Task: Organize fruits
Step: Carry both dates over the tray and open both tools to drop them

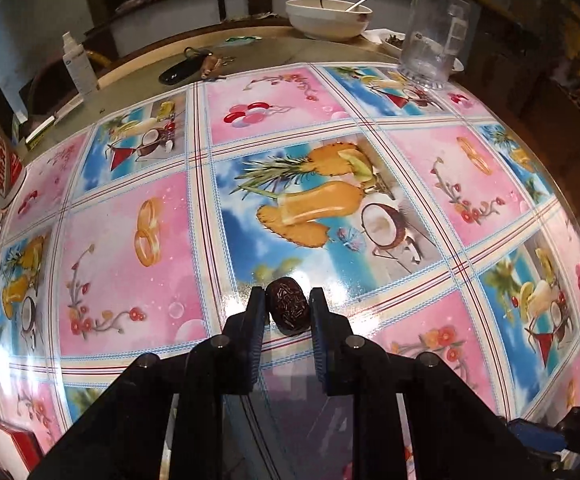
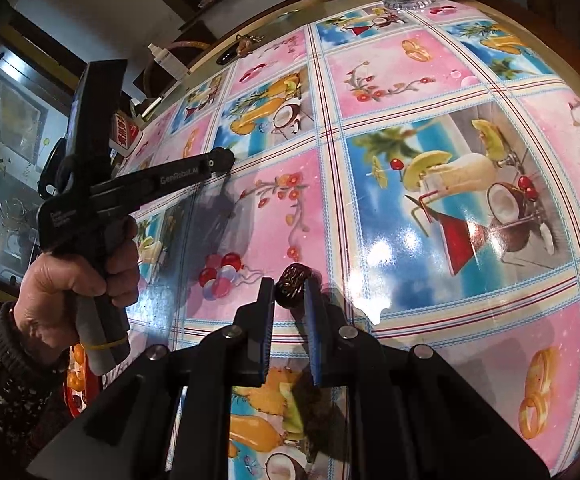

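both grippers, left gripper (image 1: 289,306) and right gripper (image 2: 290,290), hover over the tablecloth (image 1: 130,216), each clamped on a dried date (image 1: 289,311); the person's hand (image 2: 74,292) grips the left handle upright.

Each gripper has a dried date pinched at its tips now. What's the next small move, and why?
Probably carry both toward the red tray at the table's near-left edge. The left gripper and right gripper each hold a dried red date between their fingers, and no other container for fruit is visible nearby.
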The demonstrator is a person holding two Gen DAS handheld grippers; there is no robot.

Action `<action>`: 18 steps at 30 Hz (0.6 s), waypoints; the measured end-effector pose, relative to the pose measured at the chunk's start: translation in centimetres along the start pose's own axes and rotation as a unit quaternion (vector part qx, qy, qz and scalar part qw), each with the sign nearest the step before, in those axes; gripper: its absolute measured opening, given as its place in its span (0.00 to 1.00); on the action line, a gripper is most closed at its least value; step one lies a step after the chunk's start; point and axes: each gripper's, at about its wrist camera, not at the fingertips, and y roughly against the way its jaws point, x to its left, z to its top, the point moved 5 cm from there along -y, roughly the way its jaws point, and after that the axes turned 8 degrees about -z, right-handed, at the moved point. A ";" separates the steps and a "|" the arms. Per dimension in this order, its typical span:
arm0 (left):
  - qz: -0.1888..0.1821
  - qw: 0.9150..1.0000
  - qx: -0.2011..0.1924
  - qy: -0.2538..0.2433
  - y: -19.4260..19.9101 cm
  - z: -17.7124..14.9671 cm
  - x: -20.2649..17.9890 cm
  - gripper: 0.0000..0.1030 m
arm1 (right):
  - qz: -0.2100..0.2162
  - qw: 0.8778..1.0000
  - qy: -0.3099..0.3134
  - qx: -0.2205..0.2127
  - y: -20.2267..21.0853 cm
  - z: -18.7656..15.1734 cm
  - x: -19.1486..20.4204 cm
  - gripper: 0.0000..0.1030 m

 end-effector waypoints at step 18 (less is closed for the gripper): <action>0.054 0.997 -0.031 0.055 12.5 -8.3 5.3 0.20 | 0.027 0.995 0.092 -0.001 1.3 -3.3 11.5 0.16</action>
